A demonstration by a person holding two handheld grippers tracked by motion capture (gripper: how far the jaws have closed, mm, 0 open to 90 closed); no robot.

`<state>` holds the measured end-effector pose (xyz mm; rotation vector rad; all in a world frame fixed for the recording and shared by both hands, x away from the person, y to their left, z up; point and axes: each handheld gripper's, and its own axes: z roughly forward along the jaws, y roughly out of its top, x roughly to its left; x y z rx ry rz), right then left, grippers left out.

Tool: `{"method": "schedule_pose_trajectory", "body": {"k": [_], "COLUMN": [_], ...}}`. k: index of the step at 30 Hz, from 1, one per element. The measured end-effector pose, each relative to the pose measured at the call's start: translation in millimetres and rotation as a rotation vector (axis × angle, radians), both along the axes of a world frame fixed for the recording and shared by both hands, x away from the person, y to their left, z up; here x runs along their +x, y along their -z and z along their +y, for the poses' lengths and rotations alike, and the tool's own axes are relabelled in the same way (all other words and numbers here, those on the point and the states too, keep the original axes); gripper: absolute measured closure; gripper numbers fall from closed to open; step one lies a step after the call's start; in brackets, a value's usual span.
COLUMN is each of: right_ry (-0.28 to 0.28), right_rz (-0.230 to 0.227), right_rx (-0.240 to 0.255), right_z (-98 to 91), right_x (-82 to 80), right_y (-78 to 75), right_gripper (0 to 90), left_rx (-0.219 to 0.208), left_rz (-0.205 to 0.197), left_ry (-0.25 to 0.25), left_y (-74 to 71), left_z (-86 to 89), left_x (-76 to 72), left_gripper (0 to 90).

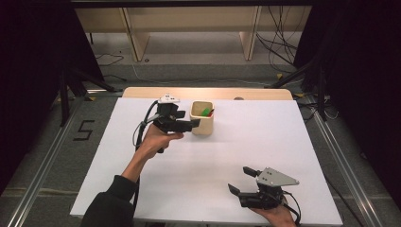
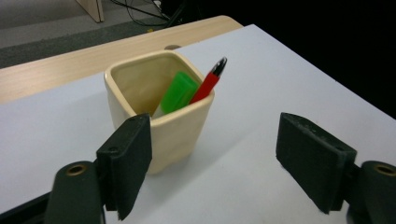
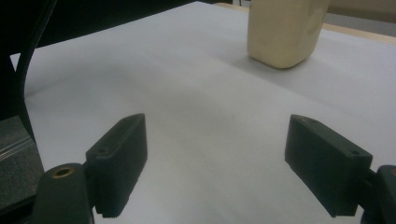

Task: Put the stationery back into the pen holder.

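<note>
Cream cup (image 1: 202, 119) sits on the white table (image 1: 208, 189) toward 12 o'clock, with a green marker (image 2: 179, 91) and red pen (image 2: 209, 80) standing inside. Left hand-held gripper (image 1: 193, 124) at the cup's 9 o'clock, jaws spread, nothing between them. Right hand-held gripper (image 1: 241, 181) at 5 o'clock of the table, jaws wide apart, empty.

Cup (image 3: 285, 30) top cut off; marker (image 2: 177, 92) and pen (image 2: 208, 84) lower ends hidden inside.
</note>
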<state>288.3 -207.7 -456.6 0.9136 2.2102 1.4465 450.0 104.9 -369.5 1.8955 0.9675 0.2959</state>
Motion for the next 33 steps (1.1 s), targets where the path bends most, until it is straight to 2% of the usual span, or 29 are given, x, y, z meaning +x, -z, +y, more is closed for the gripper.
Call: {"method": "schedule_pose_trajectory", "body": {"k": [2,6,13,18,22,25,29,33], "right_ry": [-0.002,0.0,-0.003,-0.002,0.001,0.004,0.006,0.013], "right_rz": [-0.002,-0.002,0.0,0.013,0.013,0.017,0.017,0.018], "right_rx": [-0.003,0.002,0.007,0.016,0.023,0.023,0.028,0.03], "right_z": [-0.3,-1.2,-1.5,-2.9,-4.1,-5.2,-6.3,-6.6], "right_x": [-0.6,-0.4,-0.3,0.5,0.9,0.5,-0.5,-1.3], "right_y": [-0.5,-0.7,-0.5,0.0,0.2,0.6,0.1,-0.1], "right_gripper": [21.8,21.8,21.8,21.8,21.8,21.8,21.8,21.8], "left_rx": [0.002,-0.029,-0.028,-0.059,-0.042,-0.074,-0.055,-0.059], "left_rz": [-0.006,-0.019,-0.037,-0.054,-0.067,-0.083,-0.102,-0.097], "left_ry": [0.013,0.023,0.041,0.048,0.06,0.059,0.058,0.059], "left_y": [2.3,4.9,14.0,23.7,30.0,34.5,41.1,47.4], "left_z": [1.7,4.5,12.3,22.0,27.7,34.0,38.0,41.7], "left_x": [-4.1,-13.6,-28.0,-38.7,-47.2,-53.9,-64.7,-72.5], "left_gripper": [24.9,24.0,23.1,23.0,23.0,23.1,23.1,23.1]}}
